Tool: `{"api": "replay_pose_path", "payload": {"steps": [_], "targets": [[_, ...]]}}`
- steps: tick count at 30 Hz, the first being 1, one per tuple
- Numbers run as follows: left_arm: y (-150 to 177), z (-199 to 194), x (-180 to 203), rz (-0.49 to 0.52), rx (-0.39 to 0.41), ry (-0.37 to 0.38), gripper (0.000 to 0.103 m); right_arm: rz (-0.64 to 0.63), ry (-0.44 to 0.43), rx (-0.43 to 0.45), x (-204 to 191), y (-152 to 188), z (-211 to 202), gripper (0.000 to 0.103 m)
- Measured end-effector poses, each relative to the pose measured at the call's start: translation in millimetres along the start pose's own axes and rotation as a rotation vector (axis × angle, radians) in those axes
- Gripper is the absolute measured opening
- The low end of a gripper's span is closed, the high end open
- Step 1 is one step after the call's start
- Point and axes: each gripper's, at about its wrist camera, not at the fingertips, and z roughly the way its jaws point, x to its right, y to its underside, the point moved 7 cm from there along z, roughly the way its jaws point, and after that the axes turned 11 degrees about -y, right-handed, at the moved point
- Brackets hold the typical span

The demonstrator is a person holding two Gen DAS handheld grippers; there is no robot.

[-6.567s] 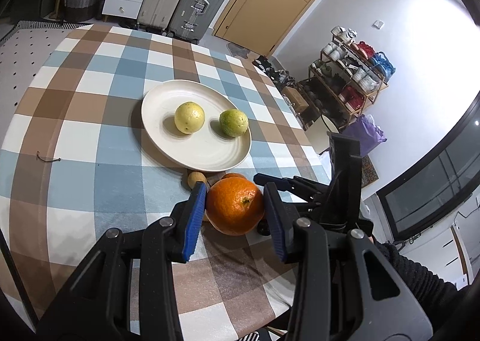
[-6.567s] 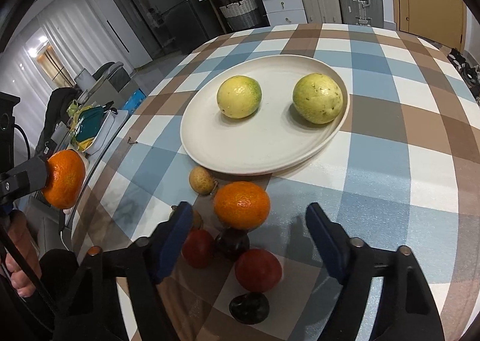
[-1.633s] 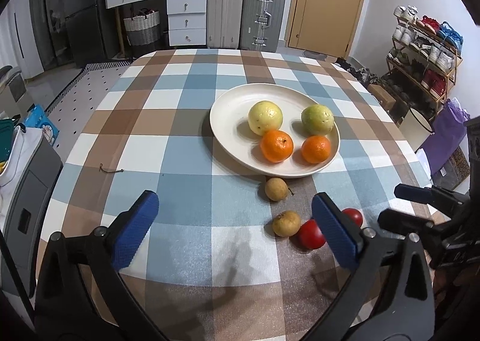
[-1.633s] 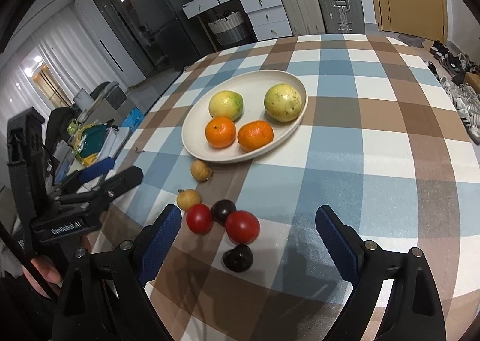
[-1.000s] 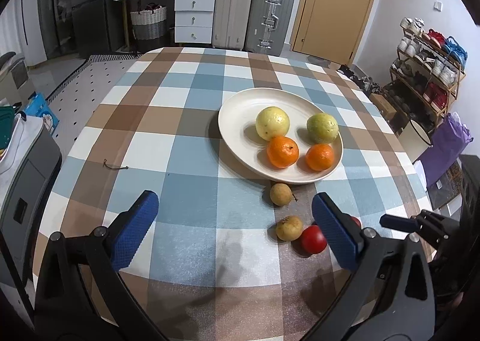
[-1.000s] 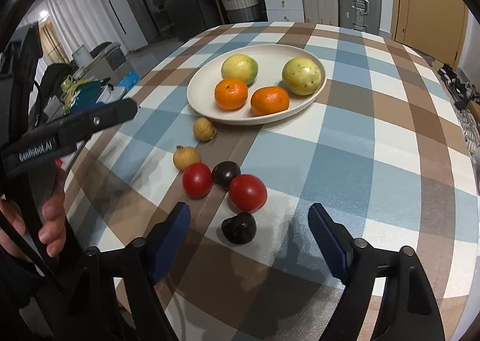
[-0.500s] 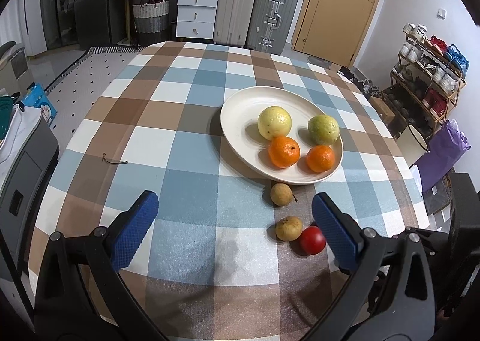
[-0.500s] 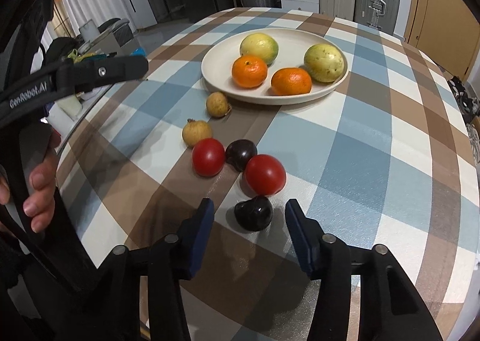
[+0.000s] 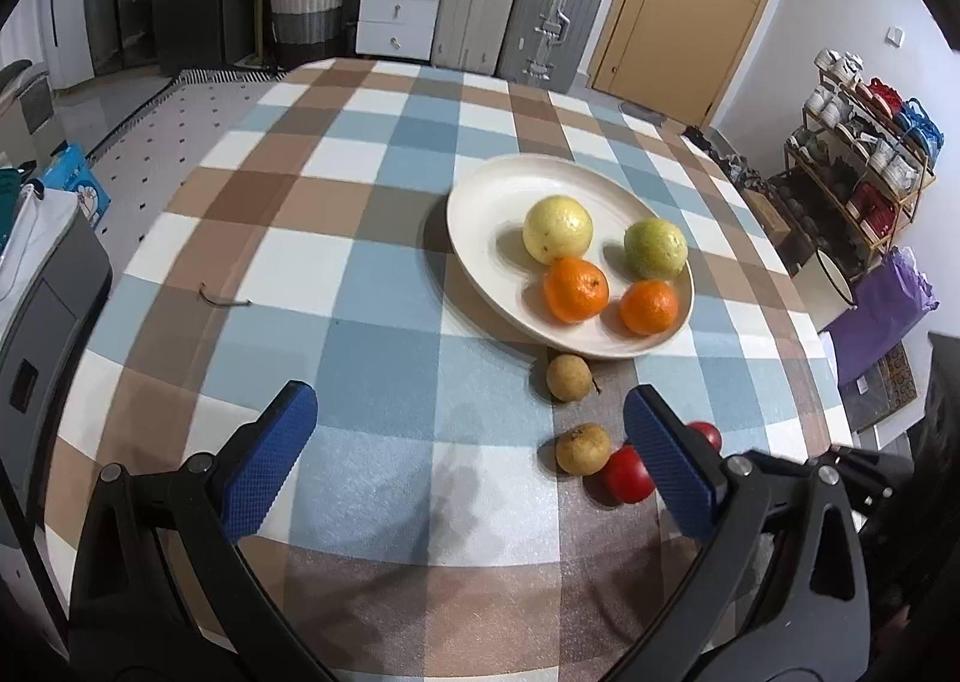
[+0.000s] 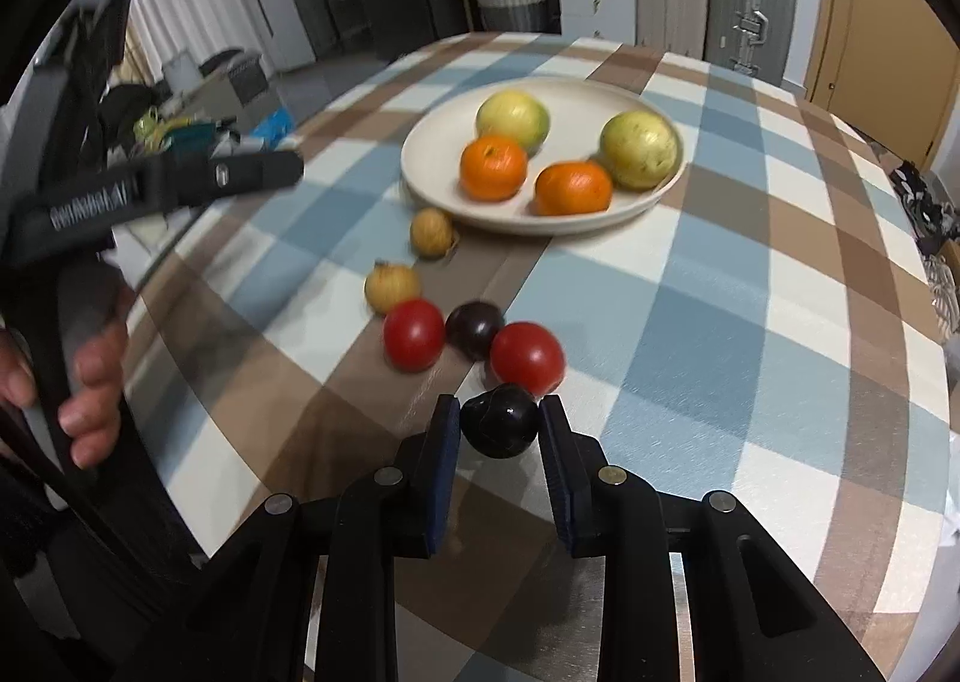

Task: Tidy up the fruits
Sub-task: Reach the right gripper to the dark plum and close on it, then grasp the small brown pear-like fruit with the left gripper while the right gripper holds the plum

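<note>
Left wrist view: the left gripper (image 9: 465, 436) hangs over the checked tablecloth (image 9: 372, 286) with its jaws spread wide and nothing between them, tilted down toward the near table edge; this reads as a standby pose that leaves the fruit area free. The plate (image 9: 480, 202) carries two yellow-green fruits and two oranges, grouped on its near half, so the larger fruit appears sorted already. Two small brown fruits (image 9: 569, 377) and a red tomato (image 9: 627, 475) lie on the cloth just below the plate rim, awaiting transfer. Right wrist view: the right gripper (image 10: 499, 430) points steeply down, and its jaws are closing on the dark plum (image 10: 501, 422), both pads pressing its sides; the plum sits at the near end of the loose cluster, touching or just beside a red tomato (image 10: 528, 356). Taking the nearest piece first likely avoids disturbing the second dark plum (image 10: 474, 328) and the other tomato (image 10: 414, 334). A hand (image 10: 90, 382) grips the left tool's handle at the left edge.
</note>
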Motion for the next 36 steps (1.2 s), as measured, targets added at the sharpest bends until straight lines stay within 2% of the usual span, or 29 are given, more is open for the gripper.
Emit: {"api": "replay_pose_path", "payload": {"steps": [8,16,21,28,36], "targets": [[11,14,15,0.035,-0.069,0.037,0.102,0.003,0.001,0.072,1,-11,-18,0.027],[20,28,23,0.072,-0.112,0.010,0.102,0.029,-0.004,0.111,5,-16,-28,0.027],[21,27,30,0.084,-0.105,0.027,0.102,0.030,-0.008,0.112,6,-17,-29,0.027],[26,32,39,0.126,-0.116,0.014,0.102,0.022,-0.015,0.124,2,-18,-32,0.027],[28,41,37,0.102,-0.150,0.030,0.101,0.017,-0.023,0.121,0,-18,-30,0.027]]}}
